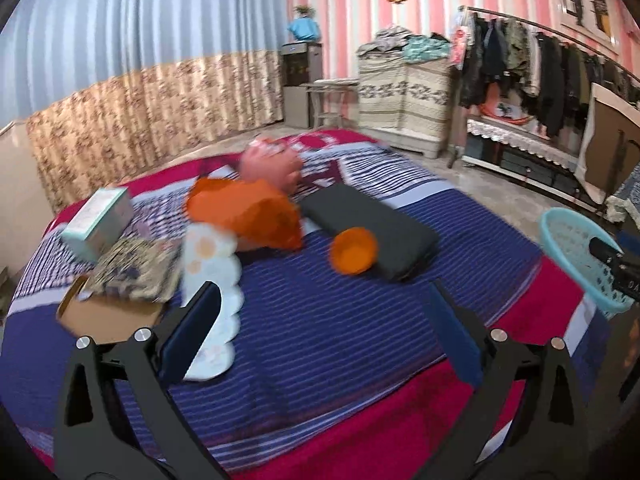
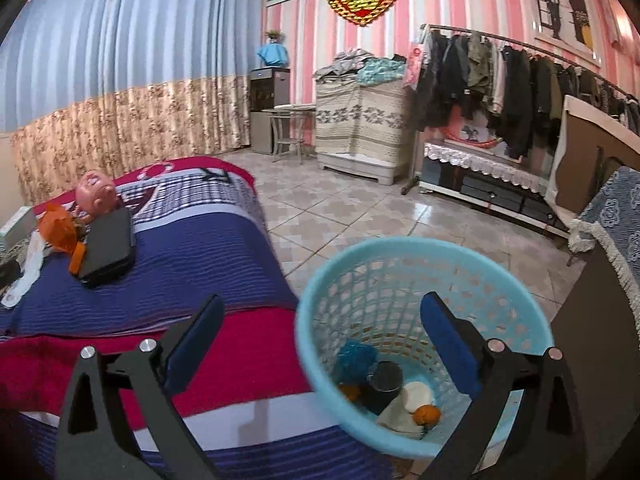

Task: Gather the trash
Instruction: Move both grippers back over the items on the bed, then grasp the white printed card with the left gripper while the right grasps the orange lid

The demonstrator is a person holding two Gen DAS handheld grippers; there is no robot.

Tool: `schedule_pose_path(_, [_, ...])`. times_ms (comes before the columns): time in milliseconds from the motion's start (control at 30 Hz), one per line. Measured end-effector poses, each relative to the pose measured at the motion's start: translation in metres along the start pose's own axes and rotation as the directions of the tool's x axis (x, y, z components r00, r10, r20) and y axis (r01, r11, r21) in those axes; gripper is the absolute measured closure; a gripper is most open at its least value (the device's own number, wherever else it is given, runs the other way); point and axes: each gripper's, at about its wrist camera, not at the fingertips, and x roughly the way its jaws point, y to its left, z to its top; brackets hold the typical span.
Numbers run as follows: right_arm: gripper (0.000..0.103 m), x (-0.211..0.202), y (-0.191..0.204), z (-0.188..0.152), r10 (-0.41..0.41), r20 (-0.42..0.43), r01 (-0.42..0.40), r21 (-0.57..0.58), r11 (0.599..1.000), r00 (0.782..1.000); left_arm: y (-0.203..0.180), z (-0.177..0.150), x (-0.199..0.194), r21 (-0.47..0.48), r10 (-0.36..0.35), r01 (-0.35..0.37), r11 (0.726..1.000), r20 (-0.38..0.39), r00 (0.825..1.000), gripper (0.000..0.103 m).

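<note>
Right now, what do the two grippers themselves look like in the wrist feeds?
Both match. The left gripper and right gripper each have two black angular arms ending in flat dark-blue pads, with round silver pivot bolts on the linkages. No cables, markings or sleeves are visible.

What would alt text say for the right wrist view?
An open claw hovers over a light blue mesh basket holding an orange peel, a dark cup and white scraps, beside a striped bed.
</note>
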Motion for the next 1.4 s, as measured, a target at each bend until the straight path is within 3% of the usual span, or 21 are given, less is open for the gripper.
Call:
schedule_pose_path(400, [0.007, 0.009, 0.058, -0.013, 0.117, -0.061, -0.121, -0.065, 0.991, 0.991, 0.074, -0.010, 0.023, -0.117, 0.083, -0.094, 0.989, -0.099, 0.992, 0.006])
schedule_pose_path(633, [0.007, 0.010, 0.081, -0.008, 0.168, -0.076, -0.174, -0.095, 0.980, 0.983, 0.096, -0.001, 0.065, -0.175, 0.031, -0.070, 0.982, -0.212, 0.977, 0.010])
schedule_pose_path(833, [0.007, 0.016, 0.092, -0.005, 0.195, -0.101, -0.205, -0.100, 0.974, 0.976, 0.095, 0.015, 0.101, -0.129, 0.042, -0.078, 0.989, -0.264, 0.964, 0.023])
schedule_pose_path(967, [0.007, 0.021, 0.108, 0.000, 0.212, -0.112, -0.225, -0.124, 0.966, 0.971, 0.091, 0.015, 0.112, -0.086, 0.039, -0.070, 0.994, -0.310, 0.950, 0.047])
schedule_pose_path(1067, [0.007, 0.025, 0.129, 0.006, 0.246, -0.112, -0.261, -0.144, 0.955, 0.963, 0.091, 0.014, 0.104, -0.071, 0.043, -0.067, 0.995, -0.297, 0.954, 0.050])
schedule_pose_path(1267, [0.007, 0.035, 0.192, 0.012, 0.286, -0.121, -0.308, -0.272, 0.911, 0.951, 0.102, 0.009, 0.075, -0.127, 0.010, -0.045, 0.991, -0.258, 0.966, 0.051])
schedule_pose_path(1400, [0.008, 0.045, 0.228, 0.011, 0.280, -0.140, -0.311, -0.339, 0.888, 0.950, 0.111, 0.006, 0.045, -0.114, 0.040, -0.064, 0.991, -0.196, 0.980, 0.051])
